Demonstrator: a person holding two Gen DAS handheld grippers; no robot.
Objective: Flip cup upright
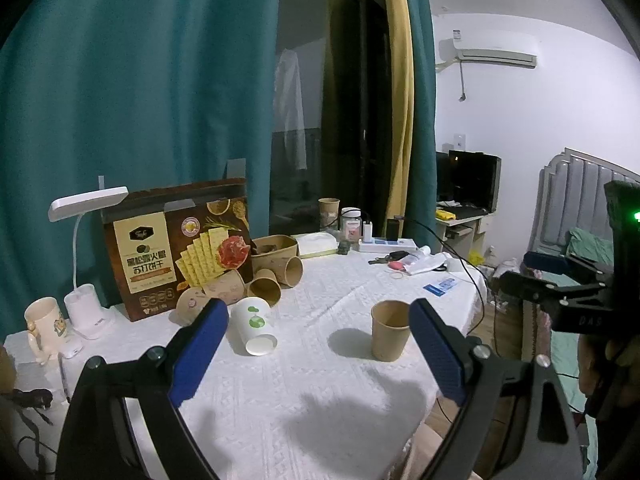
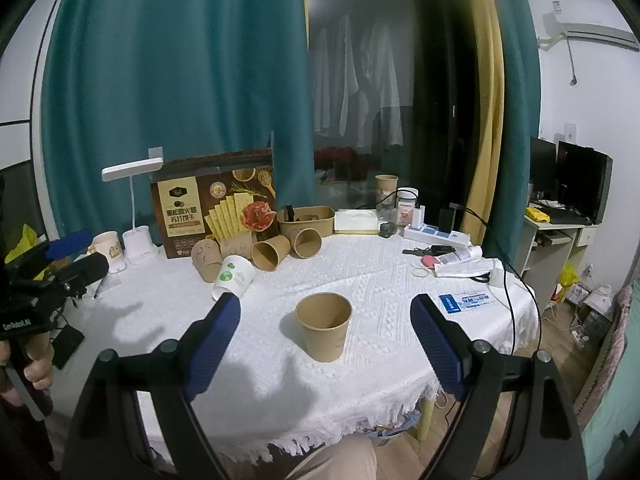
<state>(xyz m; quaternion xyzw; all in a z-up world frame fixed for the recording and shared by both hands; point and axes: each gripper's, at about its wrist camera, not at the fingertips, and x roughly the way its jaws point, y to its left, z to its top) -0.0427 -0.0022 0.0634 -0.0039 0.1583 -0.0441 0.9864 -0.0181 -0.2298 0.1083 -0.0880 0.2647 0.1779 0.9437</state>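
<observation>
Brown paper cup (image 2: 324, 326) is standing upright, mouth up, on the white tablecloth (image 2: 360, 272), well in front of the cracker box (image 2: 216, 208). We are holding both grippers above the near part of the cloth. Our right gripper (image 2: 325, 312) is hanging with its blue pads spread wide and nothing between them; the cup is sitting just beyond, touching neither pad. Our left gripper (image 1: 318, 320) is likewise gaping wide and gripping nothing. A white cup with green print (image 1: 255, 326) is lying on its side near the box, beside several tipped brown cups (image 1: 276, 278). A white desk lamp (image 1: 86, 236) is standing left of the box.
</observation>
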